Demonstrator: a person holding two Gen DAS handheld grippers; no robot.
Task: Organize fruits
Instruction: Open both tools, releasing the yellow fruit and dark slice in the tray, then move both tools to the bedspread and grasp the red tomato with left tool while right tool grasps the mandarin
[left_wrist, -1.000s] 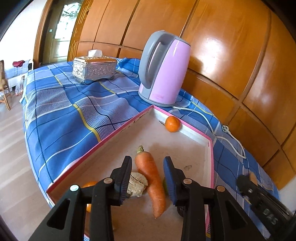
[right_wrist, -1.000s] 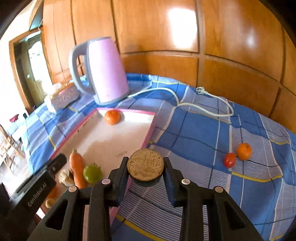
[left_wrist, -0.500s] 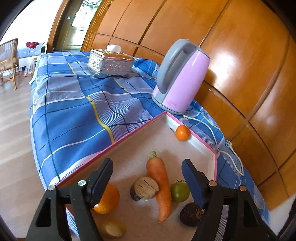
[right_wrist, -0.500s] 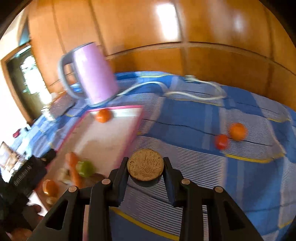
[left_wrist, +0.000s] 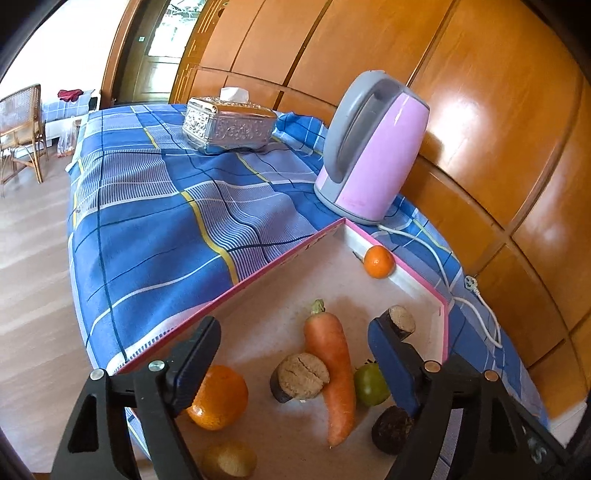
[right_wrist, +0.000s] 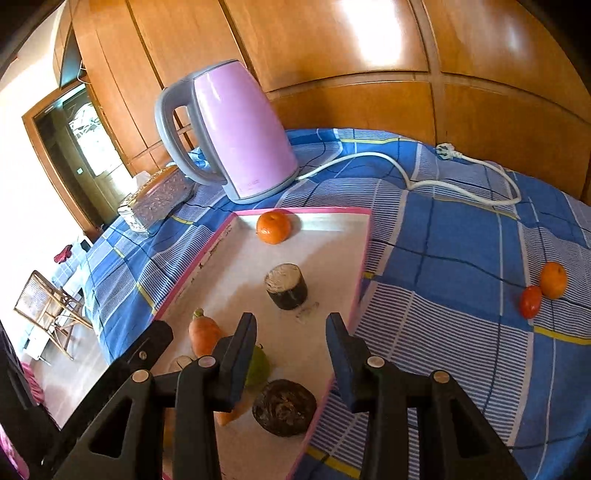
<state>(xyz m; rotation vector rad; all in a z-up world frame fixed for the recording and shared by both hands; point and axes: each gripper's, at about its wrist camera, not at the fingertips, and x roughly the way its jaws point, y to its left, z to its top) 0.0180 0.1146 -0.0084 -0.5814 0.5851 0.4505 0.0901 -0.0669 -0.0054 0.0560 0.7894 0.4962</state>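
Pink-rimmed tray (right_wrist: 364, 251) sits on our blue plaid table (right_wrist: 443, 240), just near the lilac kettle (right_wrist: 240, 136). Our right gripper (right_wrist: 291, 339) hangs over the tray with fingers spread and empty; a dark cut stub (right_wrist: 286, 286) stands upright in the tray beyond them. Our left gripper (left_wrist: 295, 354) is spread wide too, holding nothing, above a carrot (left_wrist: 330, 365), a large orange (left_wrist: 218, 397) and a green fruit (left_wrist: 369, 384). A small tangerine (right_wrist: 273, 226) lies at the tray's far wall. Off to the right on the cloth, another orange (right_wrist: 553, 279) touches a red tomato (right_wrist: 530, 301)
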